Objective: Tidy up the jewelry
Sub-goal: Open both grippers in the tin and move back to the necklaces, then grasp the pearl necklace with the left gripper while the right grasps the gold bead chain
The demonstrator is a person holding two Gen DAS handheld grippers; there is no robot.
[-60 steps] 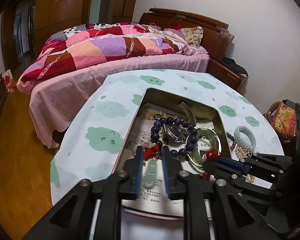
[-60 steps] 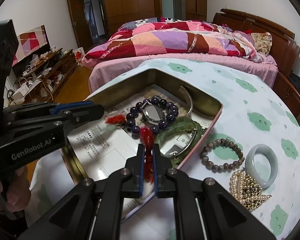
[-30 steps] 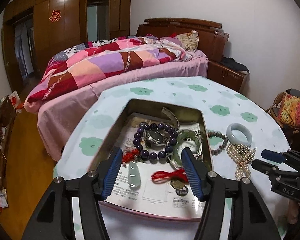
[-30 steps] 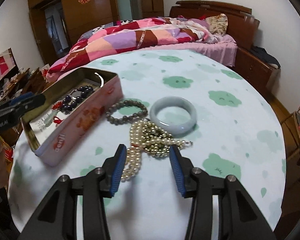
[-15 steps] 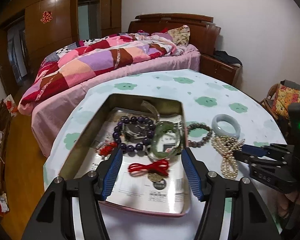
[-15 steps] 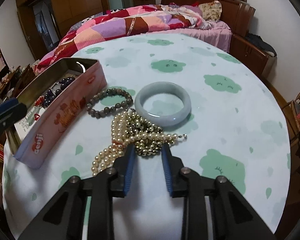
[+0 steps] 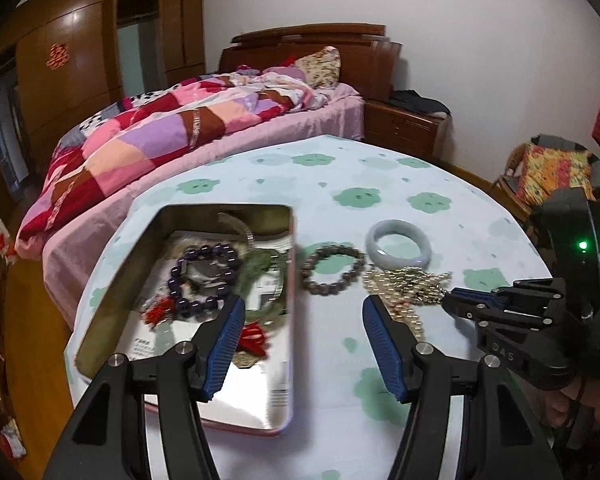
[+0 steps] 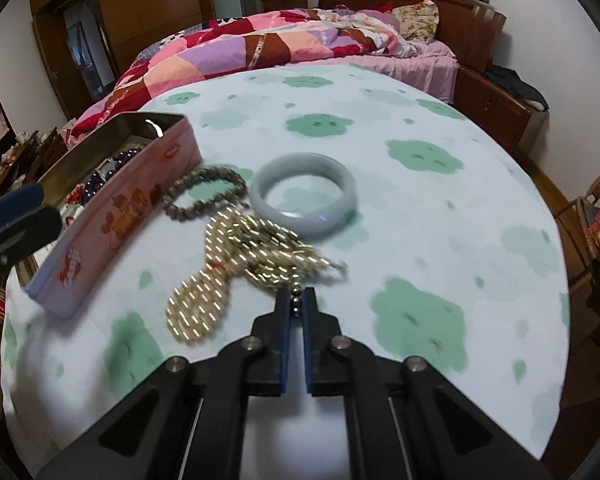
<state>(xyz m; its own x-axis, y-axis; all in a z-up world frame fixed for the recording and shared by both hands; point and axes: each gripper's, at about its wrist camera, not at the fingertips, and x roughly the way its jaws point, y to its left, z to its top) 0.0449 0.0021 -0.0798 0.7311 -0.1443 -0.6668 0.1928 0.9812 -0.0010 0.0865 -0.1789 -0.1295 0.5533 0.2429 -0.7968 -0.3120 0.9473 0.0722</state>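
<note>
The right gripper had just closed on beads of the pearl necklace, heaped on the tablecloth beside the jade bangle. The left gripper hovered half open, empty, over the tin.

Bangle right of beaded bracelet (tin leftmost), necklace before both

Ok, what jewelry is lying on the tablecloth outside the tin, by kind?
Pale jade bangle: 1
Brown bead bracelet: 1
Pearl bead necklace pile, one strand pinched by the right gripper: 1
Total: 3
</note>
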